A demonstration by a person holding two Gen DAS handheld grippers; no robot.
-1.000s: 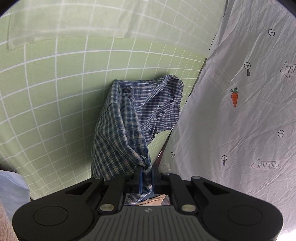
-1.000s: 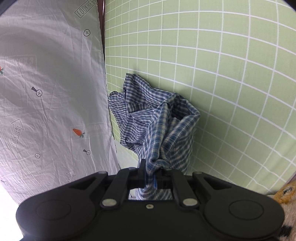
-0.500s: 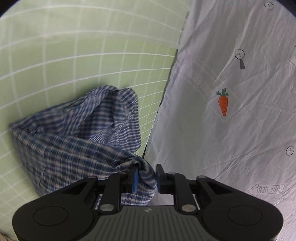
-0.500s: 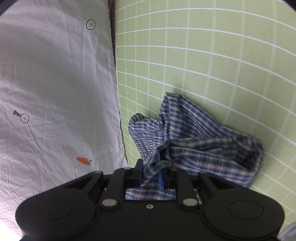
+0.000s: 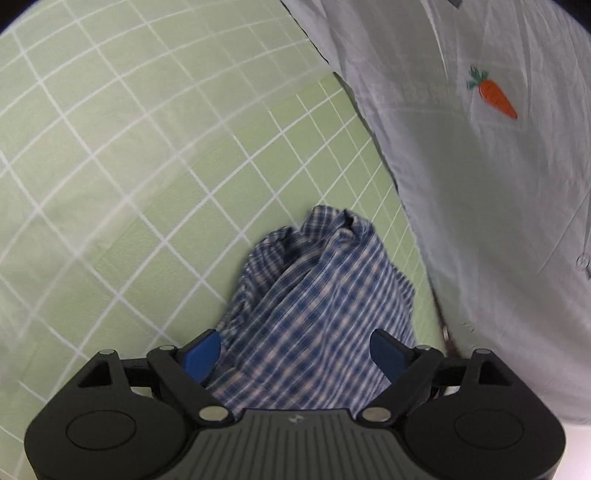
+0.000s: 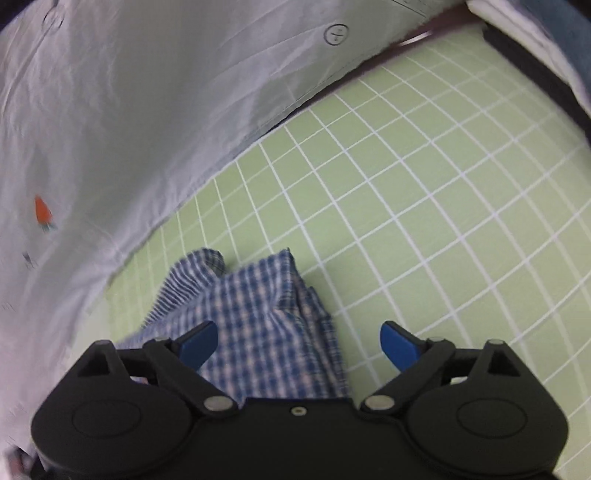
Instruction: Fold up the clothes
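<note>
A blue plaid garment (image 5: pixel 314 295) lies bunched on the green grid mat (image 5: pixel 129 166). My left gripper (image 5: pixel 295 350) hovers over it with its jaws opening wide; the cloth lies between the blue fingers (image 5: pixel 201 350) but they do not press on it. In the right wrist view the same plaid garment (image 6: pixel 258 321) sits under my right gripper (image 6: pixel 299 345), whose jaws are also opening. Its left finger (image 6: pixel 197 345) is over the cloth and its right finger is over bare green mat (image 6: pixel 424 221).
A pale sheet printed with carrots and small symbols (image 5: pixel 498 184) drapes along the mat's edge beside the garment; the same carrot-print sheet (image 6: pixel 129 110) fills the left of the right wrist view. Folded white and blue fabric (image 6: pixel 554 33) sits at the far corner.
Both grippers were shut on the plaid garment, holding it hanging. They rolled, lowered it onto the mat and opened, letting the cloth go in a heap.
</note>
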